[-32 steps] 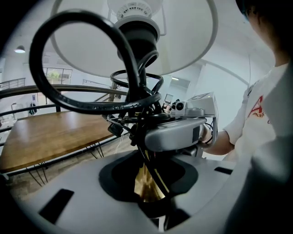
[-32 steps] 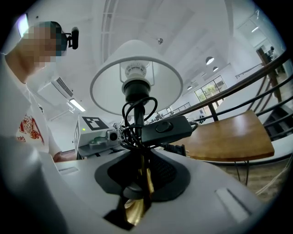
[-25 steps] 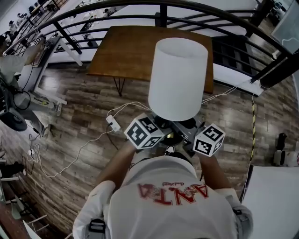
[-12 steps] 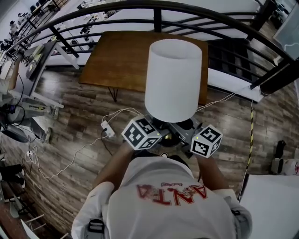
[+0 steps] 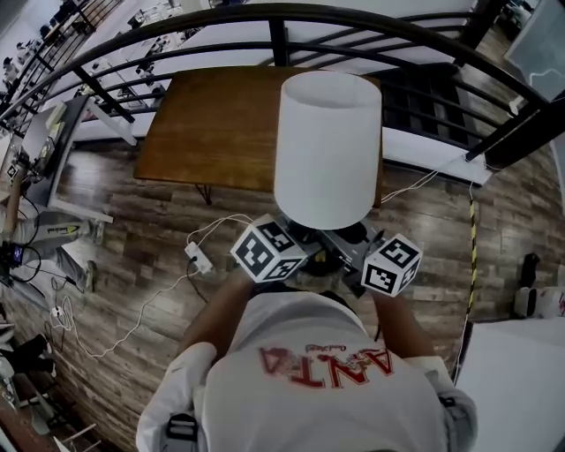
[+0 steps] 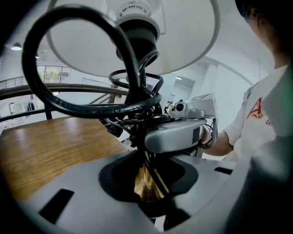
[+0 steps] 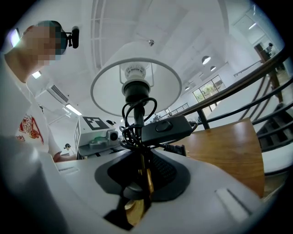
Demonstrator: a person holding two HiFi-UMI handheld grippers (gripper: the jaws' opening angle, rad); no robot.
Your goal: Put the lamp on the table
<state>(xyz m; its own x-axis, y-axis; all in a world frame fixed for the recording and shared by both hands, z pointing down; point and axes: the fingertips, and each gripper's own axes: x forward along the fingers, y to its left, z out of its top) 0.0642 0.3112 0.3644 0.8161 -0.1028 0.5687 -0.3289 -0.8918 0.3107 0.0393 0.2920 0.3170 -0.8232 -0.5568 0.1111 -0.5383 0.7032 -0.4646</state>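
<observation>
The lamp has a white drum shade [image 5: 328, 150], a brass stem [image 6: 145, 182] and a black cord with a switch [image 7: 165, 129] wound round the stem. I carry it upright in front of the person's chest. My left gripper [image 6: 147, 183] and right gripper [image 7: 139, 183] are both shut on the brass stem from opposite sides. In the head view only their marker cubes show, left [image 5: 267, 250] and right [image 5: 393, 263], under the shade. The brown wooden table [image 5: 212, 124] stands just ahead, and the shade overlaps its near right edge.
A black curved railing [image 5: 291, 13] runs behind the table, with dark stairs [image 5: 428, 101] at the right. A white cable and power strip [image 5: 196, 256] lie on the wood floor at the left. A white surface [image 5: 521, 380] fills the bottom right corner.
The person has stepped toward the table with the lamp; the table now lies nearer and further left in view. Both grippers keep their hold on the stem.
</observation>
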